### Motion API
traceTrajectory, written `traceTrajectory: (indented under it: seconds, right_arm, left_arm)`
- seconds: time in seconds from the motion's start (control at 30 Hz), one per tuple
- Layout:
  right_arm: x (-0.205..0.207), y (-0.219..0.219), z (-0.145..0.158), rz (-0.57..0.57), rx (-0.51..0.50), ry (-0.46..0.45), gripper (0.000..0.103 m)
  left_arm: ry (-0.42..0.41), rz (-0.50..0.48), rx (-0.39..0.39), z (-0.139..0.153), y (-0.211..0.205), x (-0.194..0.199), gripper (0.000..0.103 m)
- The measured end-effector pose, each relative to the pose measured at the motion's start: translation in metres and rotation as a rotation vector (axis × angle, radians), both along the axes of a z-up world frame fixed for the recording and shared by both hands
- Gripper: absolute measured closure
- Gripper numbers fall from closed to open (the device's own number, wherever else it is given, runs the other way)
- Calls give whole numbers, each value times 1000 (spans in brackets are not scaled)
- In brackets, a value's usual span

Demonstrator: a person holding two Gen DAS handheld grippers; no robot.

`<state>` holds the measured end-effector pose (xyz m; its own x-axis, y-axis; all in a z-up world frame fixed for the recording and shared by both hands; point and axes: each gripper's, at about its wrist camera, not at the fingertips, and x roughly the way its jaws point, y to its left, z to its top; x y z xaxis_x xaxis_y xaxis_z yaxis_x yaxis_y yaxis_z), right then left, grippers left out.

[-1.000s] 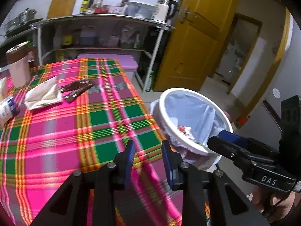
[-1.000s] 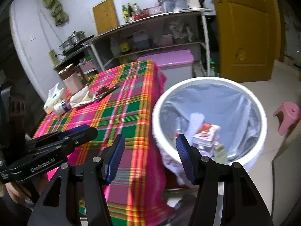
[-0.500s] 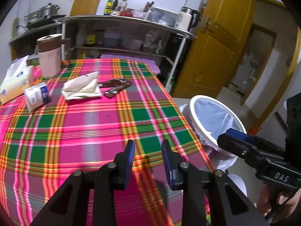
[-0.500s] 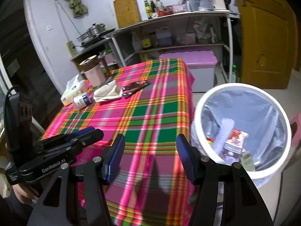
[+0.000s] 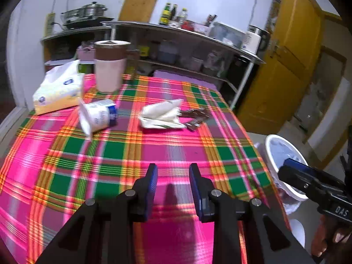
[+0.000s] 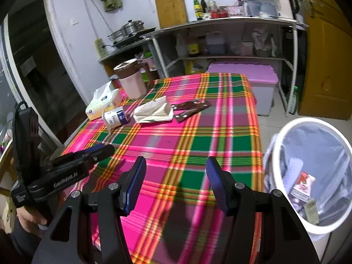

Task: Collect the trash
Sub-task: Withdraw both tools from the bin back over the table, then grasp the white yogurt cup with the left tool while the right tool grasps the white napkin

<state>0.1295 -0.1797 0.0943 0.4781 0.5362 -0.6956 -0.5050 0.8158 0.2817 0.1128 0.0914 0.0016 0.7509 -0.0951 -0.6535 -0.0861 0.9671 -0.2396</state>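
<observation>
On the pink and green plaid tablecloth [image 5: 167, 149] lie a tipped white yogurt cup [image 5: 98, 116], a crumpled white wrapper [image 5: 162, 114] and brown snack wrappers [image 5: 194, 116]. They also show in the right wrist view: the cup [image 6: 114, 117], the white wrapper [image 6: 154, 111], the brown wrappers [image 6: 190, 107]. A white bin [image 6: 312, 176] with a liner stands right of the table and holds trash. My left gripper [image 5: 173, 182] is open and empty above the near table edge. My right gripper [image 6: 176, 182] is open and empty, between table and bin.
A tissue pack [image 5: 58, 89] and a brown-lidded pitcher [image 5: 110, 66] stand at the far left of the table. Behind it are metal shelves [image 6: 220, 37] with bottles and a kettle, and a purple-lidded box [image 6: 244, 77]. A yellow door [image 6: 327, 50] is at the right.
Both grippers swung left from the bin toward the table. The trash items on the cloth came into fuller view. Both grippers stayed open and empty.
</observation>
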Motion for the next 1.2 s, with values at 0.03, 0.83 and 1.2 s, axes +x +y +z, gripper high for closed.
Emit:
traceTrajectory:
  seconds: [0.03,0.83,1.2]
  right_arm:
    - [2,6,-1,8,-1,4,45]
    - [62,87,-23,90,-21,64,45]
    - [84,122,-31,114,-22,68,45]
  left_arm:
    - [0,14,0,0,7,1,70]
    - [58,160,-15,-32,103,72,66]
    - [58,138,-59,-41,114,94,85]
